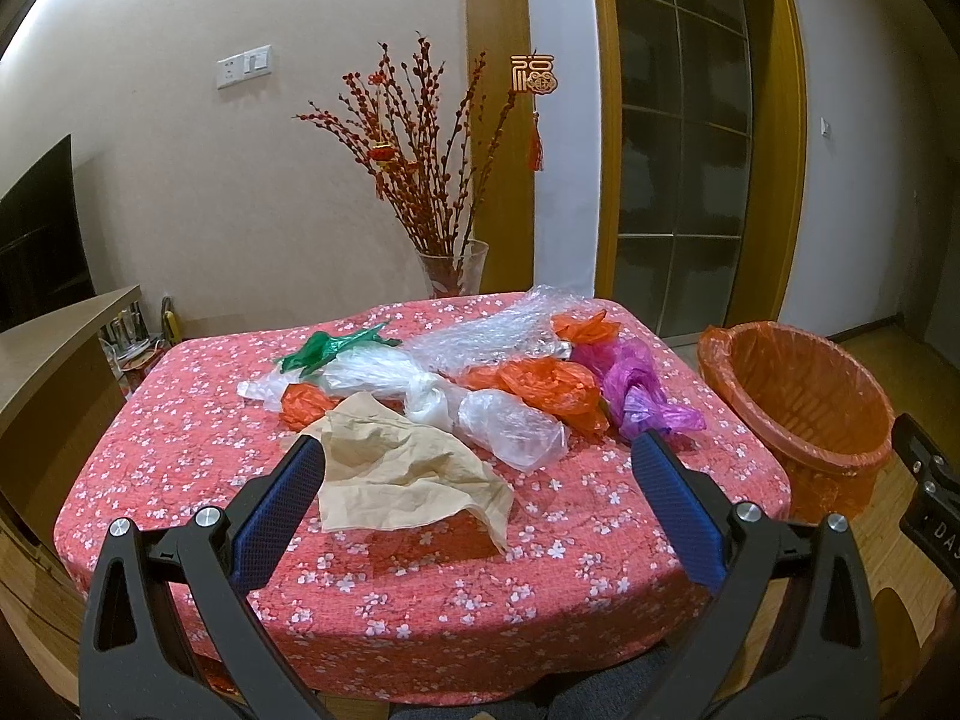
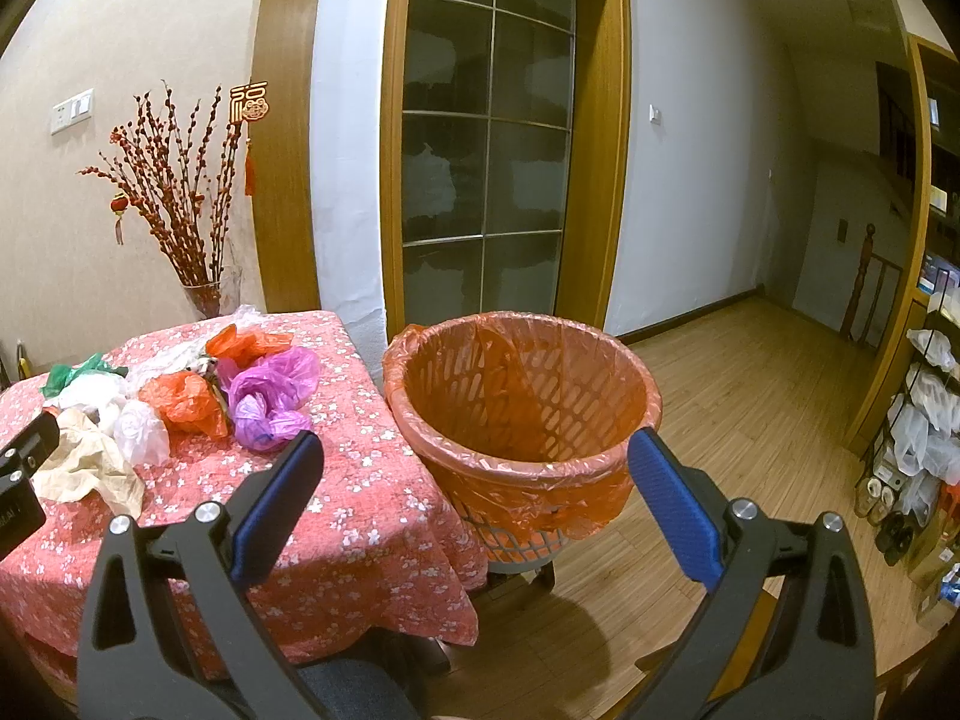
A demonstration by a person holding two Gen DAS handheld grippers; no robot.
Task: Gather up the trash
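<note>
A pile of trash lies on a table with a red flowered cloth (image 1: 420,588): crumpled brown paper (image 1: 396,480) nearest, clear plastic wrap (image 1: 510,429), orange bags (image 1: 540,390), a purple bag (image 1: 642,390), a green bag (image 1: 324,348) and bubble wrap (image 1: 498,330). My left gripper (image 1: 477,465) is open and empty, held above the table's near side just before the brown paper. An orange-lined basket bin (image 2: 522,396) stands right of the table. My right gripper (image 2: 474,468) is open and empty, in front of the bin.
A glass vase of red branches (image 1: 450,270) stands behind the table. A wooden shelf (image 1: 54,348) is at the left. A glass door (image 2: 486,138) is behind the bin. Wooden floor (image 2: 720,420) spreads to the right, with a stocked rack (image 2: 924,420) at the far right.
</note>
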